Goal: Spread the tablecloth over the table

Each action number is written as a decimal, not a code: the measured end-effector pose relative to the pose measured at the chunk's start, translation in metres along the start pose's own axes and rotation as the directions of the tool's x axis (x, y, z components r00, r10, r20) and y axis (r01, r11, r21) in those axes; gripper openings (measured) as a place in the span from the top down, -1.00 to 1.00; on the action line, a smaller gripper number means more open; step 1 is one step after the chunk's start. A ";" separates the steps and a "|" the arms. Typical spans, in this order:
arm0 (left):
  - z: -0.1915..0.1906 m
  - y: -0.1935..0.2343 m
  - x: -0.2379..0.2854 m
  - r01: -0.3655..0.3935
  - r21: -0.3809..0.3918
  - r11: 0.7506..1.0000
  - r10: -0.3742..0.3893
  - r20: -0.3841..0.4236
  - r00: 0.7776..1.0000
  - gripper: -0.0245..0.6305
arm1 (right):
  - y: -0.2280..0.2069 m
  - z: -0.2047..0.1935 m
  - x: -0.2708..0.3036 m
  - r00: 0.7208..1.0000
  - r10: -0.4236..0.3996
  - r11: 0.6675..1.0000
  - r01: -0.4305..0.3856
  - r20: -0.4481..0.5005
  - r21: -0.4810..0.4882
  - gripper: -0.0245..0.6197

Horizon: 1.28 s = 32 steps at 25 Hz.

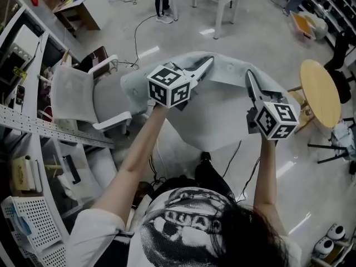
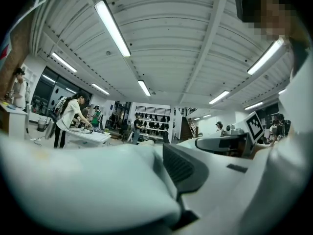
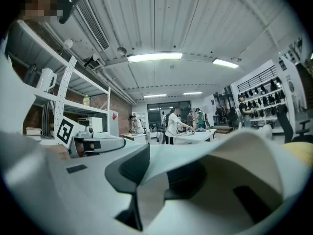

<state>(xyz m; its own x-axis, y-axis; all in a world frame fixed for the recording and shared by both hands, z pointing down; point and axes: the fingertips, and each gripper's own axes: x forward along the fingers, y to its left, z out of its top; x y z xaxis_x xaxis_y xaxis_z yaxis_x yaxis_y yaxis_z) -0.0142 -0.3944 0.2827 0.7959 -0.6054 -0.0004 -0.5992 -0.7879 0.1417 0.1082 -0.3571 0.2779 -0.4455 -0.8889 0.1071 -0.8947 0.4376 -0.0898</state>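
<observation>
Chair (image 1: pixel 78 96) left, round table (image 1: pixel 321 93) right; pale tablecloth (image 1: pixel 217 115) hangs rumpled, pinched by left gripper (image 1: pixel 207 64) and right gripper (image 1: pixel 248 74).

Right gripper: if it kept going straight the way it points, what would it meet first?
Beyond the tablecloth the right gripper grips, the way looks free up to a distant white table; depth is unclear.

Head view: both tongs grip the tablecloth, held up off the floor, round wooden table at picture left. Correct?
No. The round wooden table sits at the picture's right in the head view; the white chair is at the left. The left tongs and right tongs do grip the raised tablecloth.
</observation>
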 end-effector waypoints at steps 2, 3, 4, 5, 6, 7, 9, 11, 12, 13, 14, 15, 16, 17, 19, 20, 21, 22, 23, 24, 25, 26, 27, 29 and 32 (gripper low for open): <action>0.006 0.013 0.016 -0.003 0.004 1.000 0.003 -0.002 1.000 0.70 | -0.013 0.007 0.016 1.000 0.011 1.000 -0.011 0.002 0.000 0.65; 0.009 0.019 0.024 -0.005 0.006 1.000 0.005 -0.001 1.000 0.70 | -0.020 0.011 0.024 1.000 0.016 1.000 -0.016 0.005 -0.002 0.65; 0.013 0.026 0.033 -0.006 0.008 1.000 0.006 0.001 1.000 0.70 | -0.027 0.015 0.032 1.000 0.020 1.000 -0.020 0.008 -0.005 0.65; 0.018 0.032 0.043 -0.007 0.010 1.000 0.007 0.002 1.000 0.70 | -0.035 0.020 0.041 1.000 0.024 1.000 -0.024 0.012 -0.007 0.65; 0.022 0.038 0.054 -0.008 0.012 1.000 0.008 0.005 1.000 0.70 | -0.044 0.025 0.049 0.999 0.028 1.000 -0.028 0.016 -0.008 0.65; 0.026 0.044 0.065 -0.008 0.014 1.000 0.007 0.008 1.000 0.70 | -0.054 0.030 0.057 0.999 0.032 0.999 -0.032 0.019 -0.008 0.65; 0.034 0.056 0.087 -0.004 0.016 1.000 0.004 0.013 1.000 0.70 | -0.072 0.038 0.073 0.999 0.037 0.999 -0.037 0.027 -0.006 0.64; 0.042 0.068 0.105 0.000 0.017 1.000 -0.001 0.015 1.000 0.70 | -0.086 0.046 0.087 0.998 0.042 0.999 -0.042 0.035 0.000 0.64; 0.046 0.073 0.113 0.002 0.018 1.000 -0.002 0.017 1.000 0.70 | -0.093 0.050 0.094 0.998 0.045 0.999 -0.045 0.040 0.001 0.64; 0.051 0.079 0.122 0.003 0.018 1.000 -0.003 0.019 1.000 0.70 | -0.100 0.055 0.101 0.998 0.047 0.999 -0.047 0.044 0.000 0.64; 0.056 0.084 0.130 0.002 0.019 1.000 -0.003 0.023 1.000 0.70 | -0.107 0.061 0.108 0.998 0.050 0.999 -0.050 0.049 -0.004 0.64; 0.061 0.089 0.139 0.002 0.019 1.000 -0.003 0.026 1.000 0.70 | -0.113 0.067 0.115 0.997 0.055 0.998 -0.054 0.054 -0.009 0.64; 0.067 0.094 0.147 0.003 0.020 1.000 -0.003 0.030 1.000 0.70 | -0.120 0.073 0.121 0.996 0.059 0.998 -0.058 0.060 -0.016 0.64; 0.072 0.099 0.155 0.004 0.021 1.000 -0.005 0.034 0.999 0.70 | -0.126 0.079 0.127 0.996 0.064 0.998 -0.063 0.067 -0.025 0.64; 0.083 0.109 0.170 0.007 0.033 0.999 -0.009 0.044 0.999 0.70 | -0.136 0.091 0.139 0.994 0.071 0.997 -0.068 0.085 -0.048 0.64; 0.089 0.114 0.177 0.008 0.043 0.999 -0.010 0.050 0.999 0.70 | -0.142 0.098 0.145 0.993 0.075 0.996 -0.070 0.094 -0.060 0.64; 0.095 0.118 0.184 0.006 0.056 0.998 -0.009 0.055 0.998 0.70 | -0.147 0.104 0.150 0.992 0.080 0.995 -0.073 0.101 -0.072 0.64; 0.101 0.122 0.191 0.002 0.072 0.997 -0.007 0.059 0.998 0.69 | -0.152 0.111 0.156 0.990 0.085 0.994 -0.076 0.108 -0.083 0.64; 0.108 0.126 0.196 -0.003 0.088 0.996 -0.003 0.062 0.998 0.69 | -0.156 0.118 0.161 0.989 0.091 0.993 -0.081 0.115 -0.091 0.64; 0.115 0.130 0.202 -0.009 0.105 0.994 0.002 0.064 0.998 0.69 | -0.160 0.125 0.167 0.988 0.097 0.992 -0.085 0.123 -0.097 0.64; 0.123 0.133 0.206 -0.014 0.122 0.992 0.006 0.065 0.998 0.69 | -0.163 0.132 0.172 0.986 0.102 0.991 -0.089 0.132 -0.101 0.64; 0.130 0.136 0.211 -0.017 0.139 0.990 0.008 0.068 0.998 0.69 | -0.166 0.140 0.176 0.984 0.107 0.990 -0.092 0.142 -0.105 0.64; 0.138 0.139 0.214 -0.019 0.154 0.988 0.008 0.072 0.997 0.69 | -0.168 0.147 0.180 0.982 0.111 0.989 -0.095 0.153 -0.110 0.64; 0.153 0.143 0.219 -0.018 0.178 0.984 0.004 0.081 0.997 0.69 | -0.171 0.162 0.185 0.978 0.119 0.987 -0.098 0.174 -0.124 0.64; 0.170 0.149 0.225 -0.018 0.191 0.981 0.001 0.084 0.996 0.69 | -0.172 0.180 0.192 0.973 0.127 0.983 -0.098 0.194 -0.156 0.64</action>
<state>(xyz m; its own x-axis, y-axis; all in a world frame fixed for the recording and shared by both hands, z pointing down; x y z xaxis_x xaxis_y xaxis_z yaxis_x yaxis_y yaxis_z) 0.0612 -0.6667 0.1349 0.7850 -0.6139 -0.0836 -0.6185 -0.7842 -0.0499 0.1820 -0.6276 0.1360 -0.5410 -0.8352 -0.0989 -0.8410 0.5382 0.0554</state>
